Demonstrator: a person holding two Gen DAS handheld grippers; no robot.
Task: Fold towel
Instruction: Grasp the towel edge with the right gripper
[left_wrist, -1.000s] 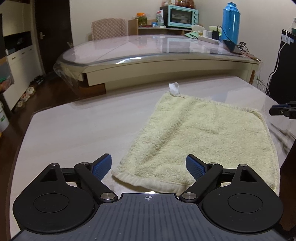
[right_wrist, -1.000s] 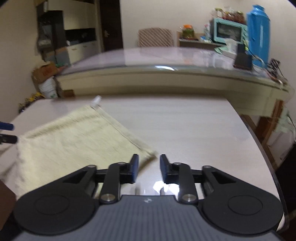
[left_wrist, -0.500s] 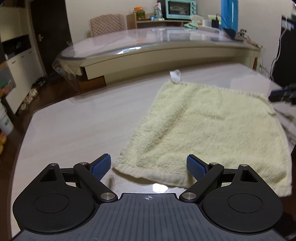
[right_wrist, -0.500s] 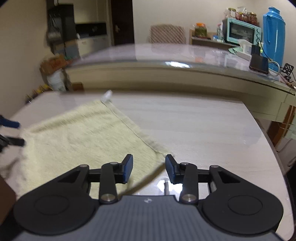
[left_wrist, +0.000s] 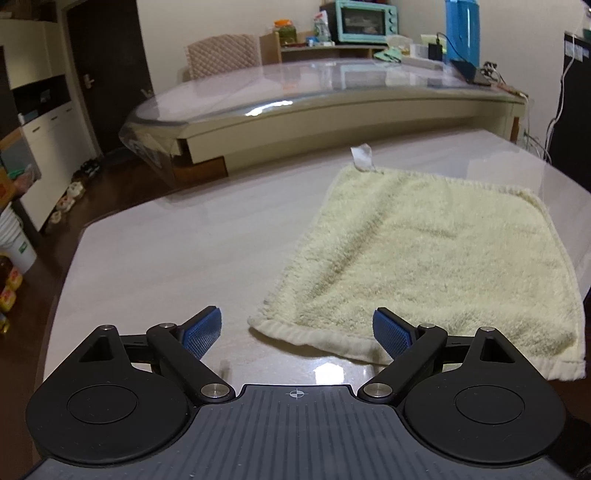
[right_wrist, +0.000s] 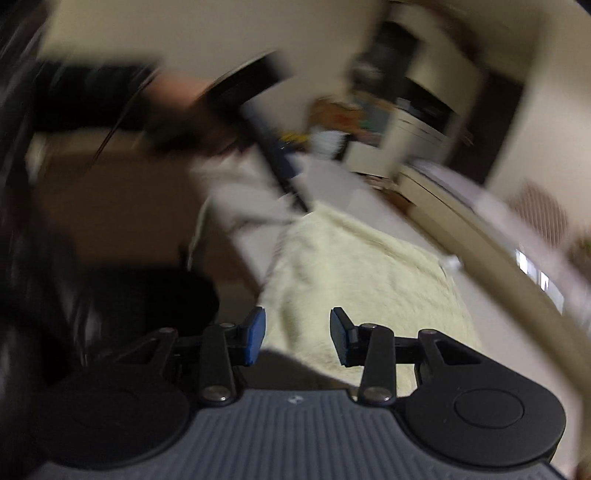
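A pale yellow towel (left_wrist: 424, 254) lies flat and unfolded on the light table (left_wrist: 192, 251), with a white loop tag (left_wrist: 362, 157) at its far corner. My left gripper (left_wrist: 297, 330) is wide open, just short of the towel's near left corner and holding nothing. The right wrist view is badly blurred. In it my right gripper (right_wrist: 297, 338) is open above the towel (right_wrist: 369, 280), near one edge. The left gripper and the hand holding it (right_wrist: 258, 122) show at the far side of the towel.
A second long table (left_wrist: 332, 96) with a glass top stands behind, carrying a teal toaster oven (left_wrist: 365, 16) and a blue flask (left_wrist: 461, 29). White cabinets (left_wrist: 40, 147) stand at the left. The table's near edge (right_wrist: 236, 258) and brown floor show in the right wrist view.
My right gripper has swung sharply around to face left across the towel, and its jaws have opened wider. My left gripper has shifted slightly left and stayed open.
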